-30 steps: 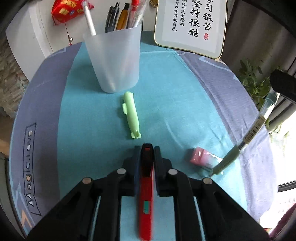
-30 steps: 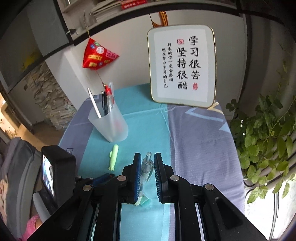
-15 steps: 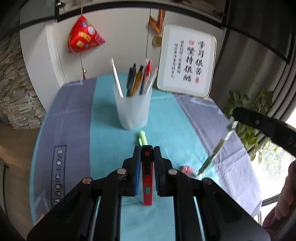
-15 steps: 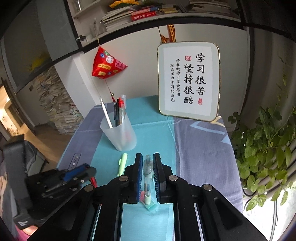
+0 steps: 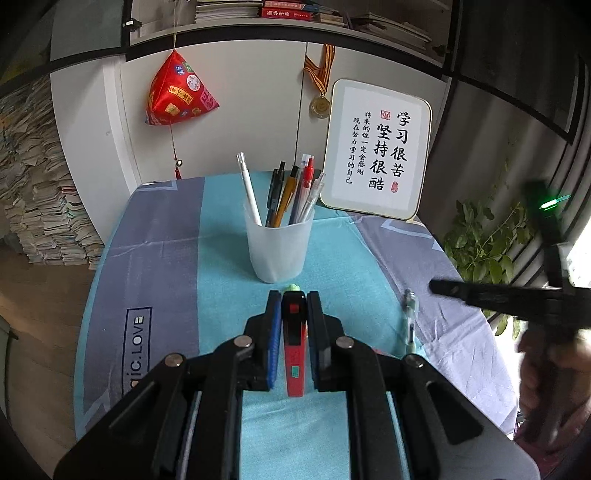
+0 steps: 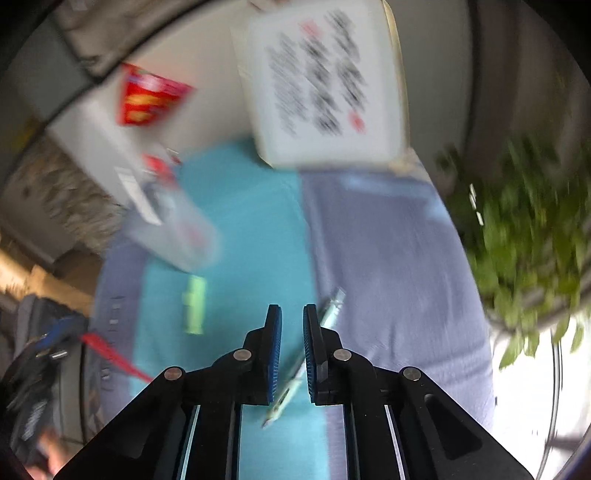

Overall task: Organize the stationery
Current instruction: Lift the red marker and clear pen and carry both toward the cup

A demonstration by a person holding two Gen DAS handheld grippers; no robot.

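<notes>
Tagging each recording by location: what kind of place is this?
Likely a home study corner: a translucent plastic cup of pens on a cloth-covered table, a framed calligraphy board, and shelved books above.

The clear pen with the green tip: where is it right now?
The clear pen lies on the tablecloth right of the left gripper; in the right wrist view it sits loose under the open right gripper.

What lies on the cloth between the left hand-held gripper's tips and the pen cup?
In the left wrist view, only the green pen's tip shows between the left hand-held gripper and the pen cup.
</notes>
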